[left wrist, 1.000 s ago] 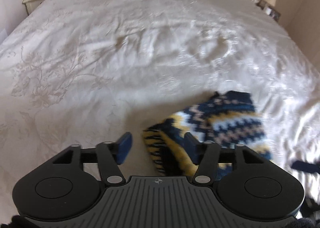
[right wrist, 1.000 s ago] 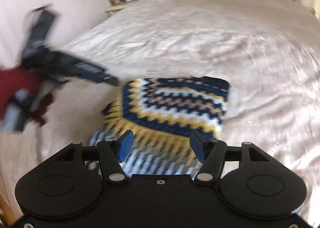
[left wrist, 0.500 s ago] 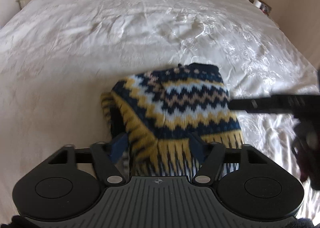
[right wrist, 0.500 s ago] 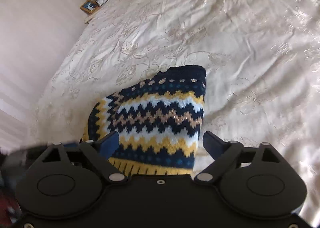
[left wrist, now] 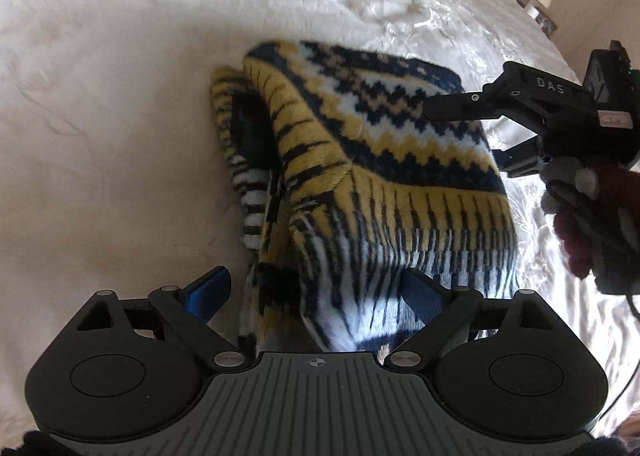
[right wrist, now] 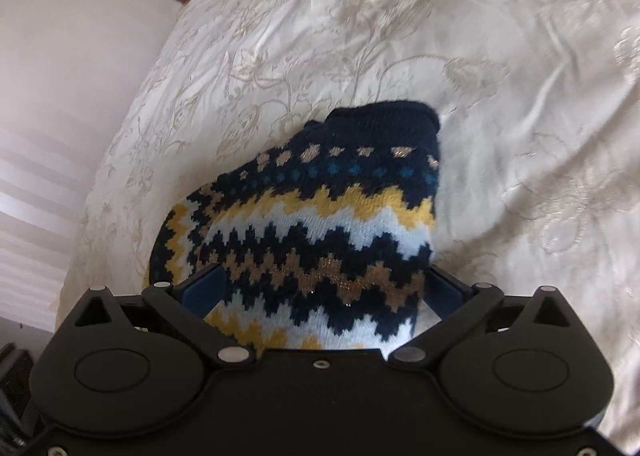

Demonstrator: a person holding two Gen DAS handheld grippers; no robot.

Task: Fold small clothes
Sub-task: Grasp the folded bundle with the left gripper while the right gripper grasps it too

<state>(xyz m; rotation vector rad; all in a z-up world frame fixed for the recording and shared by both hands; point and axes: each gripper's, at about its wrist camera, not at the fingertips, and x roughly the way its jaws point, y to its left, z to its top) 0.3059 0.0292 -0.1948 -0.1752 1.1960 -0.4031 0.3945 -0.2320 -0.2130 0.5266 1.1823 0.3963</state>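
Left tongs and right tongs, both just spread wide, straddle the knitted sweater bunched on the bed; each should clamp a hem corner squarely before lifting.

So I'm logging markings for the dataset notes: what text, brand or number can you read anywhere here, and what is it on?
"DAS": raised letters on the black body of the right hand-held gripper, seen from the left wrist view.
White sticker beside it: print too small to read.
Knitted sweater and bedspread: no text.
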